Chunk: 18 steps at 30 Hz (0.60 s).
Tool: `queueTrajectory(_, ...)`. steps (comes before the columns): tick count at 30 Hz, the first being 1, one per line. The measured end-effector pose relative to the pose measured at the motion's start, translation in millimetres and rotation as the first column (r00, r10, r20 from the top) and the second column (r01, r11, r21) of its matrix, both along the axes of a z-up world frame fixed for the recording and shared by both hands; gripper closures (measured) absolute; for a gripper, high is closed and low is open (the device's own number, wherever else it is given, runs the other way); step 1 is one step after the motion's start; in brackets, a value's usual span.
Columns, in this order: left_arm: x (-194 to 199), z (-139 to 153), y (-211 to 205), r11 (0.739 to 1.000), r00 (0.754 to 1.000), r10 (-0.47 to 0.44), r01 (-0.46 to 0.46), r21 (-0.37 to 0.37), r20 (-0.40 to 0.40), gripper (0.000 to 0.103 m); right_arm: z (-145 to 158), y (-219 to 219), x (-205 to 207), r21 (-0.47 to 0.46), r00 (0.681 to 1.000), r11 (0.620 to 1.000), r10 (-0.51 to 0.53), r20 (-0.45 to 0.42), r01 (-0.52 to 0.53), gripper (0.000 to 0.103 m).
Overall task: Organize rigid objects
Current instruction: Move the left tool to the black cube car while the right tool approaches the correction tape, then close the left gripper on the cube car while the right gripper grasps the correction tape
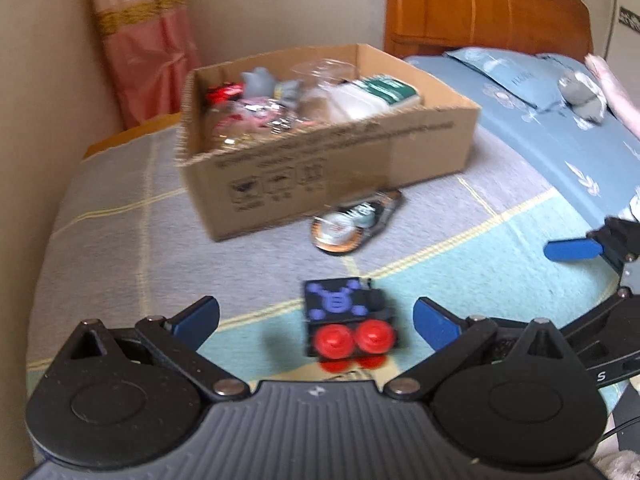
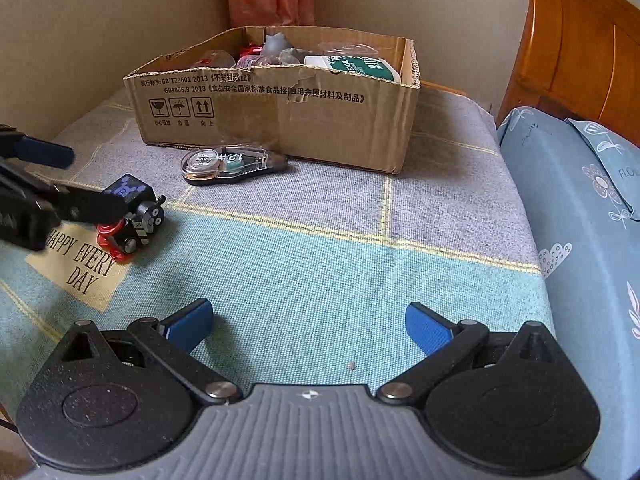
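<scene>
A small black toy train with red wheels and a purple emblem on top lies on the blanket between the open fingers of my left gripper. It also shows in the right wrist view, partly behind my left gripper's finger. A clear correction-tape dispenser lies just in front of the cardboard box; it shows in the right wrist view too. The box holds several items. My right gripper is open and empty above the blue part of the blanket.
The grey and blue checked blanket has a "HAPPY EVERY DAY" patch. A blue floral pillow and wooden headboard stand at the right. A wall and pink curtain lie behind the box.
</scene>
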<state>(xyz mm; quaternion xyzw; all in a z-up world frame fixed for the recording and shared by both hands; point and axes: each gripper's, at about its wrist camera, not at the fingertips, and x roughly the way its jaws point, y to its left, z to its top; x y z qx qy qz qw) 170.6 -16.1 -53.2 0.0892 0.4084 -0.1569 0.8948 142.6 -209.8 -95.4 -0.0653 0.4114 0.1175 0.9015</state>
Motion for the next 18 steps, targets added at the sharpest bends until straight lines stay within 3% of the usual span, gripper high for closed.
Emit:
queueTrajectory(5,1,-13,-13,0.994,1.000,0.014,-0.013,0.110,-0.006,0.001,0,0,-1,0.000,1.000,1.000,0.002,0.002,-0.002,0.000)
queueTrajectory(8,1,-17,-6,0.989,0.998,0.047,-0.043,0.138,-0.028,0.001,0,0,-2,0.000,1.000,1.000,0.005,0.002,-0.005,0.000)
queueTrajectory(14,-15,1,9,0.990,0.997,0.072,-0.070,0.126,-0.011,0.001,-1,-3,-6,0.006,1.000,1.000,0.015,0.023,-0.015,0.000)
queueTrajectory(18,-21,4,14,0.996,0.998,0.066,-0.066,0.051,0.016,0.001,-1,-4,-7,0.007,0.999,1.000,0.024,0.028,-0.024,0.000)
